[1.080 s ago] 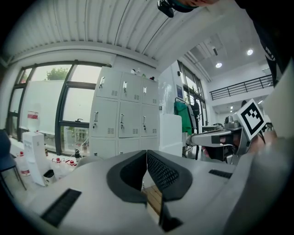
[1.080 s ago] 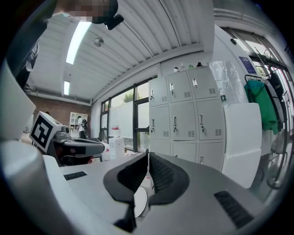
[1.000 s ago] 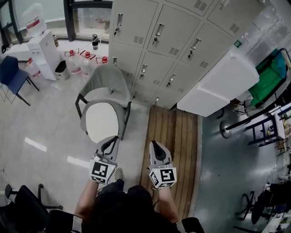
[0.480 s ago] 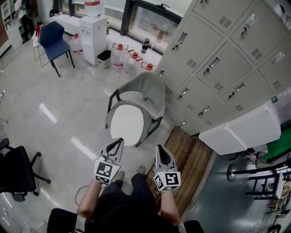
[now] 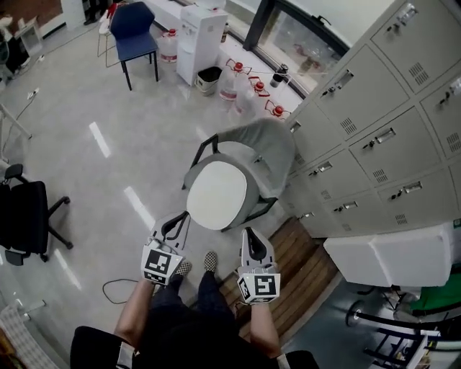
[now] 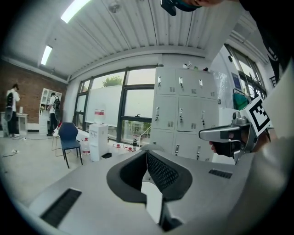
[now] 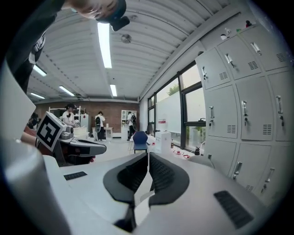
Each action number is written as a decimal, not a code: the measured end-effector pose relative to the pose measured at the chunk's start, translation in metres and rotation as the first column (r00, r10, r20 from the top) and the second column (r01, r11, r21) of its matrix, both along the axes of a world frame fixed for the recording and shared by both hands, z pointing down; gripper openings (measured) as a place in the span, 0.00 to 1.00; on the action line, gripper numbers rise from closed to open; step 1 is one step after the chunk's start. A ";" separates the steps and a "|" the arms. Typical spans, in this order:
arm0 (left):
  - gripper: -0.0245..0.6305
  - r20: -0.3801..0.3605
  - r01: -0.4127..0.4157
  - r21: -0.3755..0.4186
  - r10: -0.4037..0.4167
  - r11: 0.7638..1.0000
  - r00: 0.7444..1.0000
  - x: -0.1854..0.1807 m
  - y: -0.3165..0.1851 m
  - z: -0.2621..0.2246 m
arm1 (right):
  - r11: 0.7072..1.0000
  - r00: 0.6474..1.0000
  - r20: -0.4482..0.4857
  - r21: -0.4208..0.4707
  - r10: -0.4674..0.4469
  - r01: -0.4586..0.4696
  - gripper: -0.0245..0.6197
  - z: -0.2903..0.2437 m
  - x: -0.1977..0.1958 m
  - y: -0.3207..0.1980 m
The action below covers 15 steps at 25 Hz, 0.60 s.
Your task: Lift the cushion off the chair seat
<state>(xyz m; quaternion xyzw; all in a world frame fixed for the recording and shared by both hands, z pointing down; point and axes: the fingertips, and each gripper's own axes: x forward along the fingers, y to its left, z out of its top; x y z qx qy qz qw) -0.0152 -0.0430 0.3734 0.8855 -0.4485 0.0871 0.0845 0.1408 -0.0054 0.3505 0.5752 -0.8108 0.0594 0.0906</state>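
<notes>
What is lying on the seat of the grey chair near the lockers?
A round white cushion lies flat on the grey chair, covering nearly the whole seat. Nothing rests on the cushion. The seat surface beneath is hidden.

cushion (image 5: 216,196): white
chair (image 5: 272,148): grey, black frame
far chair (image 5: 137,21): blue
lockers (image 5: 374,137): pale grey
floor boards (image 5: 306,263): brown wood stripes
</notes>
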 end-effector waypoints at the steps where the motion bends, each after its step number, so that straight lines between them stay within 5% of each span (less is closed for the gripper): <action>1: 0.07 0.008 0.021 -0.002 -0.021 1.000 1.000 -0.002 -0.004 0.004 | 1.000 1.000 0.002 -0.004 -0.017 0.017 0.09 0.004 0.000 -0.005; 15: 0.07 0.036 0.195 -0.076 -0.193 0.978 0.981 -0.017 -0.037 0.074 | 0.982 0.988 0.010 -0.105 -0.155 0.155 0.09 0.090 0.003 -0.066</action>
